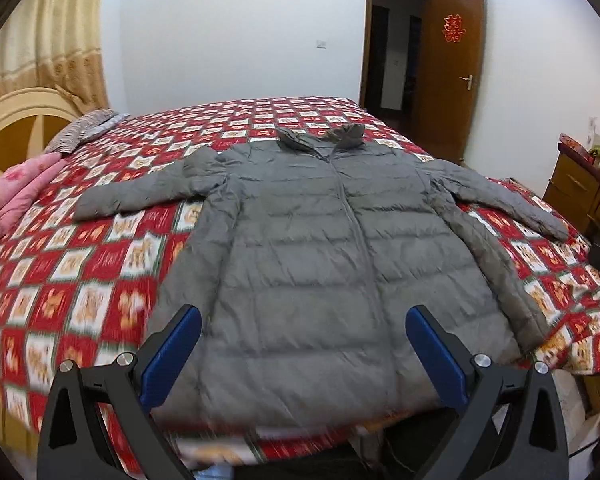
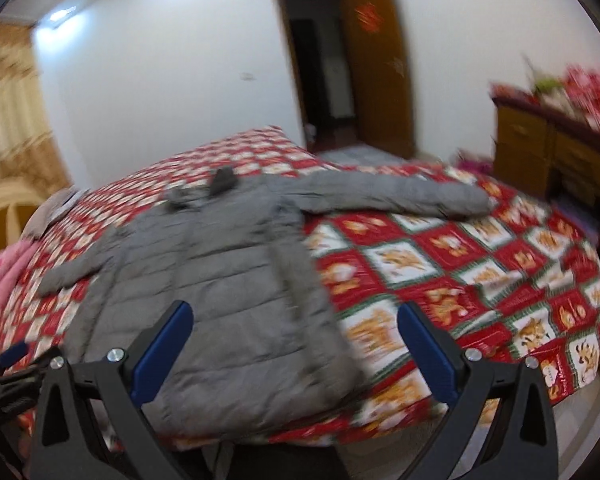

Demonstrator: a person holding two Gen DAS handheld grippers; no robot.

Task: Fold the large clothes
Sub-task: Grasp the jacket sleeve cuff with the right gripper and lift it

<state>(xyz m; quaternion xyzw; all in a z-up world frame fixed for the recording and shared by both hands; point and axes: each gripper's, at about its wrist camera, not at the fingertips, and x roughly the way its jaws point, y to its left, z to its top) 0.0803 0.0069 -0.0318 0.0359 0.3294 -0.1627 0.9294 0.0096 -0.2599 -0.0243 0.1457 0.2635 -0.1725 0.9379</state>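
One bed (image 1: 100,264), covered by a red-and-white checked quilt (image 2: 440,264) with small orange animal motifs; it fills most of both views.

One grey puffer jacket (image 1: 320,248) lies flat on that quilt, front side up, zip closed down the middle. Long axis runs from hem to collar: hem at the near edge of the bed just under my fingers, collar (image 1: 320,136) pointing away toward the far wall and the door (image 1: 448,76). Two sleeves, counted. Left sleeve (image 1: 140,192) spread outward toward the pink bedding; right sleeve (image 2: 392,194) spread outward toward the dresser side. Both lie roughly across the long axis, cuffs resting on the quilt.

One brown wooden door, standing open, red paper ornament on it. One wooden dresser (image 2: 540,148) on the right with clutter on top (too blurred in the right wrist view to itemise). One pink folded quilt (image 1: 16,192) at the left edge, one striped pillow (image 1: 84,128) behind it, near the headboard.

My left gripper (image 1: 302,344): jaws spread wide, nothing between them, poised over the lower hem area of the jacket. My right gripper (image 2: 294,340): jaws likewise spread wide and empty, framing the jacket's right hem edge and the bare quilt beside it. Right wrist view is motion-blurred.
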